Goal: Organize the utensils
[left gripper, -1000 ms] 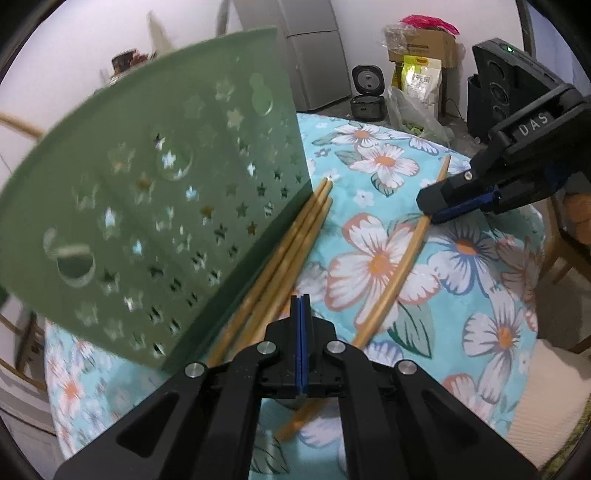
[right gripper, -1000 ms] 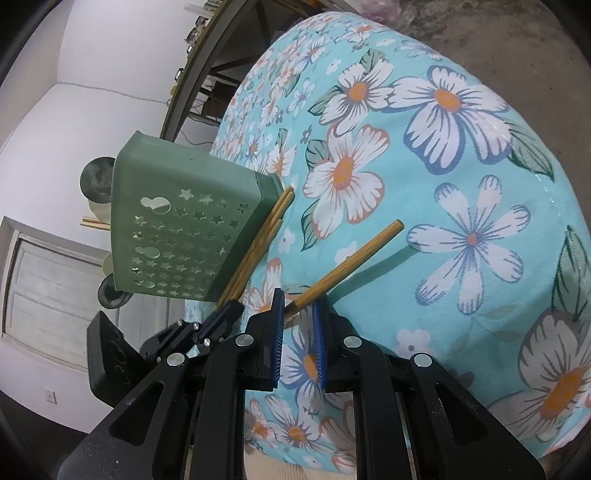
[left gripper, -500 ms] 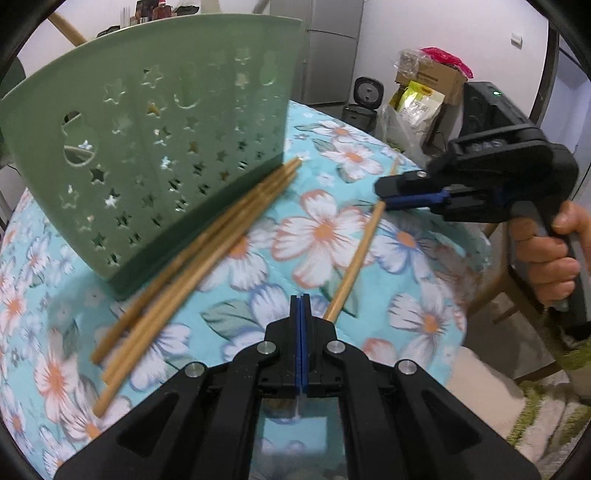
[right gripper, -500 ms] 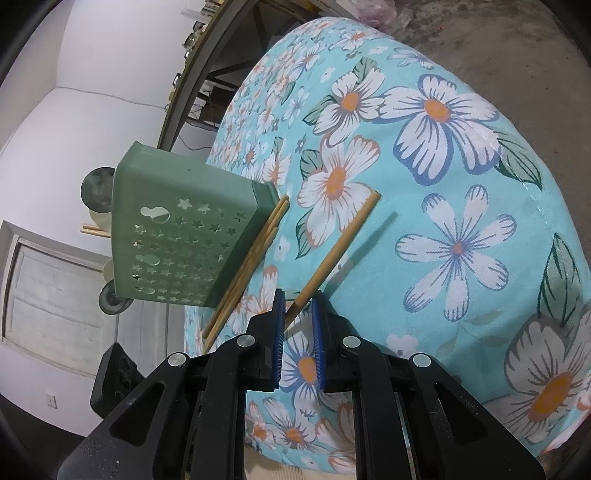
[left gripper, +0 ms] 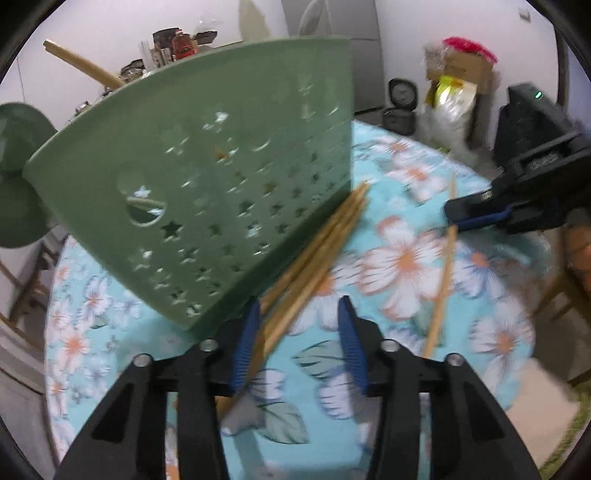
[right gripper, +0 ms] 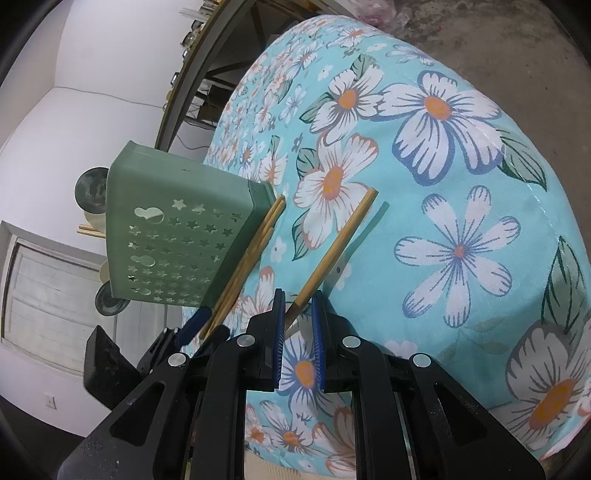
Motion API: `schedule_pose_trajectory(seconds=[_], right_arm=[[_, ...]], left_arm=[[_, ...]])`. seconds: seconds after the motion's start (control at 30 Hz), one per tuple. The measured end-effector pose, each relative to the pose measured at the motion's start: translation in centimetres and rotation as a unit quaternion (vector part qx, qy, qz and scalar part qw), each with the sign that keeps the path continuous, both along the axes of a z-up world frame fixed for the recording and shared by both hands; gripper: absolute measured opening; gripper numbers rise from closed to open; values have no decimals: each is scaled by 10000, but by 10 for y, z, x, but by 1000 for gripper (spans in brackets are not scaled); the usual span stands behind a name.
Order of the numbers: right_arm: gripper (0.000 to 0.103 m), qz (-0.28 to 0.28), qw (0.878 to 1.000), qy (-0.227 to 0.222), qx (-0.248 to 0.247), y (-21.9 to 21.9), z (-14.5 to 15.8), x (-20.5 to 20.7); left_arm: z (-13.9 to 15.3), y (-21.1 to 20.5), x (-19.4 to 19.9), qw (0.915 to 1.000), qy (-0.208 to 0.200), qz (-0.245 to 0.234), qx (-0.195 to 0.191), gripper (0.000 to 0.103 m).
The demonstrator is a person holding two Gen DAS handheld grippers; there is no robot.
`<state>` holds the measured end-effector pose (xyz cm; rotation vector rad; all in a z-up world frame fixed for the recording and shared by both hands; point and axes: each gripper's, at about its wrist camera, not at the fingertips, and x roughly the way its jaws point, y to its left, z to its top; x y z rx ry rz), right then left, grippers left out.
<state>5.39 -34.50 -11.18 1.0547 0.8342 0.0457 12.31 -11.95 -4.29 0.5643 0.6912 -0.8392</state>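
A green star-punched utensil holder [left gripper: 207,177] [right gripper: 173,236] stands on the table, with chopstick ends [right gripper: 86,230] poking from its top. A bundle of wooden chopsticks [left gripper: 317,251] [right gripper: 247,266] lies along its base. My left gripper [left gripper: 297,332] [right gripper: 207,326] is opening; the bundle's near ends lie between its blue pads, close to the left one, unpressed. My right gripper [right gripper: 298,321] [left gripper: 452,218] is shut on a single chopstick [right gripper: 336,247] [left gripper: 441,280], which slants just above the cloth and casts a shadow.
The round table wears a turquoise floral cloth [right gripper: 461,155] that drops off at the rim to bare floor [right gripper: 524,48]. Behind it stand a fridge [left gripper: 332,22], a rice cooker [left gripper: 402,92] and boxes with bags [left gripper: 458,85]. A round green object [left gripper: 18,173] is at the left.
My left gripper was shut with nothing in it; its jaws now stand apart around the bundle's near ends. The single chopstick in my right gripper has swung towards the holder.
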Motion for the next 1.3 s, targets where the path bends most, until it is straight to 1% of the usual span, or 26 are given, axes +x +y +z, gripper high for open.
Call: schedule_pose_trajectory(seconds=[0.07, 0.17, 0.23, 0.27, 0.33, 0.37, 0.47, 0.53, 0.7, 0.87, 1.0, 1.1, 1.2, 1.3], right_arm=[[12, 2, 10000, 3, 3, 1, -1, 1], [12, -1, 10000, 2, -2, 0, -1, 0], [12, -4, 10000, 3, 3, 1, -1, 0], [12, -5, 10000, 4, 1, 1, -1, 0], [12, -5, 10000, 4, -7, 1, -1, 1], [12, -7, 10000, 4, -3, 1, -1, 1], [12, -5, 10000, 3, -1, 1, -1, 1], [12, -2, 10000, 4, -4, 0, -1, 1], [12, -2, 10000, 5, -2, 0, -1, 1], [12, -13, 10000, 16, 2, 0, -1, 1], [12, -5, 10000, 17, -4, 1, -1, 2], [12, -8, 10000, 18, 5, 1, -2, 2], [12, -11, 10000, 18, 9, 2, -2, 2], [12, -12, 10000, 18, 12, 2, -2, 2]], left_arm=[[-5, 1, 1, 10000, -10, -22, 84, 45], [-7, 0, -5, 9995, -246, -89, 194, 45], [-7, 0, -10, 9989, -346, -174, 254, 34], [-7, -1, -12, 9985, -406, -206, 290, 31], [-8, -4, -16, 9971, -612, -183, 414, 14], [-8, -3, -16, 9964, -687, -178, 467, 14], [-6, -1, -18, 9968, -639, -225, 428, 12], [-4, 1, -22, 9967, -633, -267, 427, 10], [-3, 4, -35, 9981, -323, -402, 342, 7], [2, 11, -44, 9984, 315, -465, 81, 6], [2, 13, -51, 9975, 418, -563, 133, 6], [7, 13, -41, 9966, 631, -525, 26, 6], [15, 8, -31, 9958, 760, -495, -128, 7], [21, -5, -20, 9940, 908, -545, -270, 10]])
